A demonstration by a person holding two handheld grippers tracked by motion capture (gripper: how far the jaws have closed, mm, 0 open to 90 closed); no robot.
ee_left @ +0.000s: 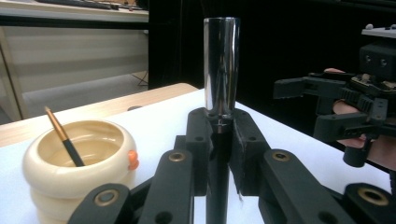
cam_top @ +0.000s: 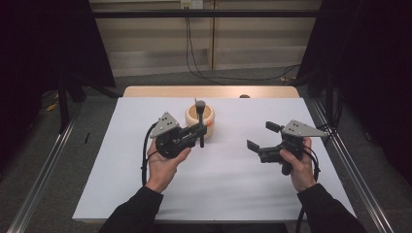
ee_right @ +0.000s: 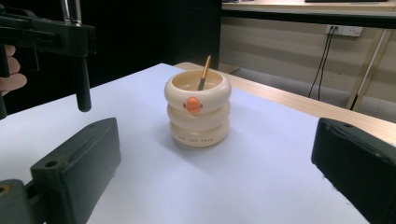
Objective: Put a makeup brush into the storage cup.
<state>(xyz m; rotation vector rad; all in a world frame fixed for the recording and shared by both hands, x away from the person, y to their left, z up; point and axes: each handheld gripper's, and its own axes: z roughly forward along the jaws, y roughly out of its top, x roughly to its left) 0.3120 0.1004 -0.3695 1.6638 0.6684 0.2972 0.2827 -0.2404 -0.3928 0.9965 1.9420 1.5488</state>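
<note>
Beside cream holder, left gripper clamps dark, probably metal-capped, stick; right gripper jaws apart, empty.

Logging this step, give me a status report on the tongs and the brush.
Left tongs shut on black makeup brush, held upright beside cream pot. Right tongs open, empty, apart from pot. Thin pencil leans inside pot. Nothing in the way.

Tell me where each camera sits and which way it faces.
High view: above the person's side, looking forward and down on the white table; both forearms and hands show.
Left gripper view: rides the left hand-held gripper, shut on a brush handle; looks toward the right hand-held gripper.
Right gripper view: looks between its open jaws.
All three share the cream pot.
</note>
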